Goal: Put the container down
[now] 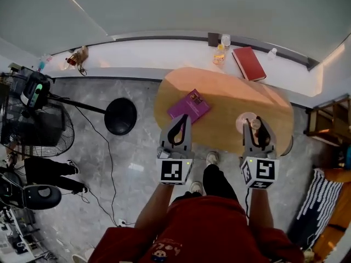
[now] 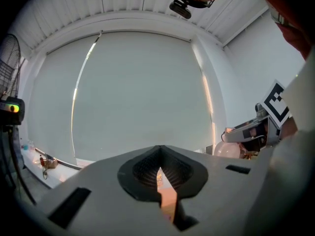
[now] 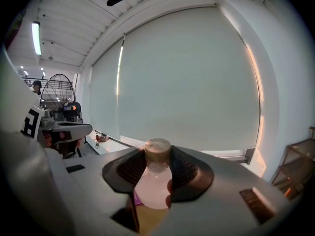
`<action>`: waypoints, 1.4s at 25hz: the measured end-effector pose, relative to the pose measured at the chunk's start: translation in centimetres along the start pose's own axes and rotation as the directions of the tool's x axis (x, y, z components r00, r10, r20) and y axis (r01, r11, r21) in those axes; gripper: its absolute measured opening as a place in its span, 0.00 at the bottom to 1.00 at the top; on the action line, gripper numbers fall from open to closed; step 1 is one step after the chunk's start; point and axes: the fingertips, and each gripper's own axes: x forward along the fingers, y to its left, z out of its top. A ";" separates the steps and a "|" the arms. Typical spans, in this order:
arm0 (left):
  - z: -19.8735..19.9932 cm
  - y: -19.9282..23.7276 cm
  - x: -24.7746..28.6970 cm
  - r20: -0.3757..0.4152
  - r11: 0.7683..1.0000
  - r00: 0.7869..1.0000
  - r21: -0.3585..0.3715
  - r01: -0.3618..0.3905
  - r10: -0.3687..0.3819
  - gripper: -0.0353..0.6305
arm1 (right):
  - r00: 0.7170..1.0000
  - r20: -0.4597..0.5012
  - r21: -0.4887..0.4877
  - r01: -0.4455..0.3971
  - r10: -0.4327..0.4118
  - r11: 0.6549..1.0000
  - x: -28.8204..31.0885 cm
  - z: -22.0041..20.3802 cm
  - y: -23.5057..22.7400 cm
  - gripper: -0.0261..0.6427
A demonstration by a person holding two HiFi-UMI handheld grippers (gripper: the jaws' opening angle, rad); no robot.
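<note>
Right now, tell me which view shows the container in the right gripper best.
The right gripper view: the container sits centre frame, capped neck and pale pink body between the jaws. The head view shows only its top from above; the left gripper view catches a small pale patch at the right.

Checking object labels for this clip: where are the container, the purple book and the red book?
container (image 3: 153, 188): right gripper view, its pale pink body between the jaws.
purple book (image 1: 188, 106): head view, middle of its cover.
red book (image 1: 249, 63): head view, middle of its cover.
</note>
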 end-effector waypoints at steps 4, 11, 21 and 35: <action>-3.7 0.0 1.2 -0.060 1.000 0.998 -0.017 -0.006 0.005 0.06 | 0.997 -0.073 0.023 -0.016 0.018 1.000 2.5 -4.3 -0.1 0.25; -10.4 -0.3 3.2 -0.162 0.998 0.987 -0.064 -0.019 0.008 0.06 | 0.976 -0.213 0.034 -0.038 0.044 0.999 6.6 -13.0 -0.5 0.25; -20.2 -0.6 5.4 -0.284 0.995 0.959 -0.096 -0.026 -0.002 0.06 | 0.925 -0.377 0.040 -0.038 0.050 0.998 11.6 -25.6 -1.2 0.25; -30.3 -3.0 6.0 -0.405 0.986 0.914 -0.163 -0.035 -0.035 0.06 | 0.855 -0.515 0.020 -0.053 0.056 0.998 17.2 -38.8 -2.1 0.25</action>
